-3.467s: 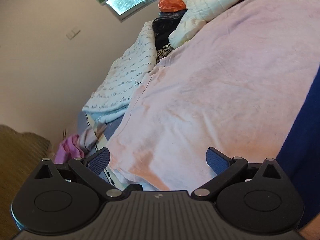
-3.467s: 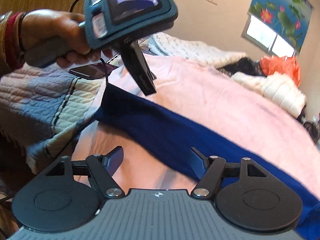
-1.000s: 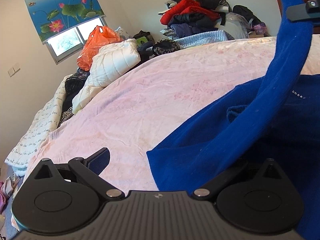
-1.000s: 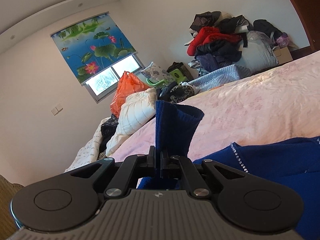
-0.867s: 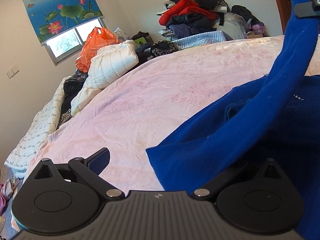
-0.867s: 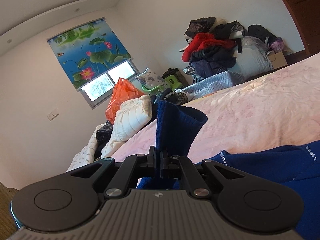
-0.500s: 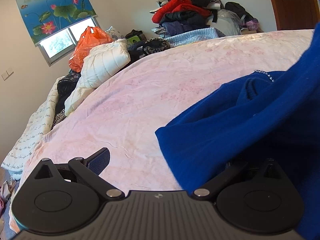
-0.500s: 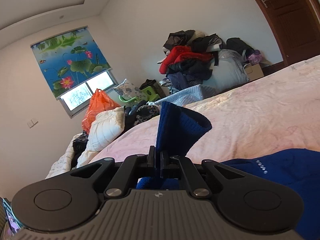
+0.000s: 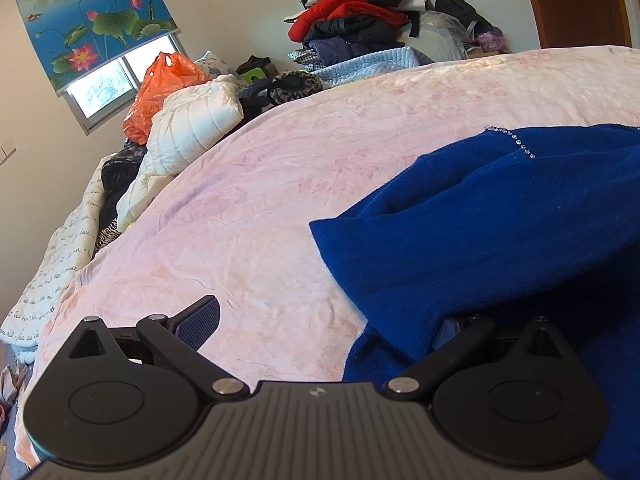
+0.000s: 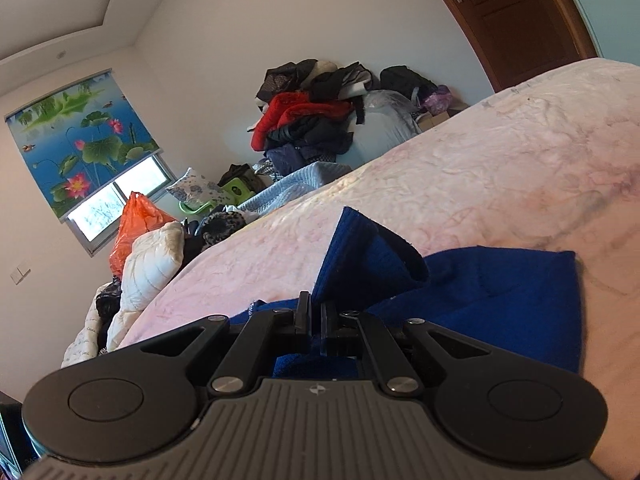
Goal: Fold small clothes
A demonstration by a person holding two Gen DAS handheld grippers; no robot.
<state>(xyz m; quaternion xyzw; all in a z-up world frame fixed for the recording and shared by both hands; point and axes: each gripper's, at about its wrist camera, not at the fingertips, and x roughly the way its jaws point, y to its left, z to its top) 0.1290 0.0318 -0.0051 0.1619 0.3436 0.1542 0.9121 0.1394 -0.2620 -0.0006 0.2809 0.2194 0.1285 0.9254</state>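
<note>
A blue knit sweater [image 9: 500, 220] with small rhinestones at its neckline lies on the pink bedspread [image 9: 280, 168], filling the right half of the left wrist view. My left gripper [image 9: 320, 322] is open; its left finger is bare and the sweater's hem drapes over its right finger. My right gripper [image 10: 316, 320] is shut on the sweater's cuff [image 10: 360, 256], which sticks up from the jaws, low over the sweater's body [image 10: 500, 292].
A white quilted jacket [image 9: 188, 124] and an orange plastic bag [image 9: 160, 88] lie at the bed's far left. A pile of clothes [image 9: 352, 20] stands against the far wall. A brown door [image 10: 520, 12] is at the right.
My right gripper has carried the sleeve across and down onto the sweater's body. In the left wrist view the raised sleeve has dropped out of sight to the right.
</note>
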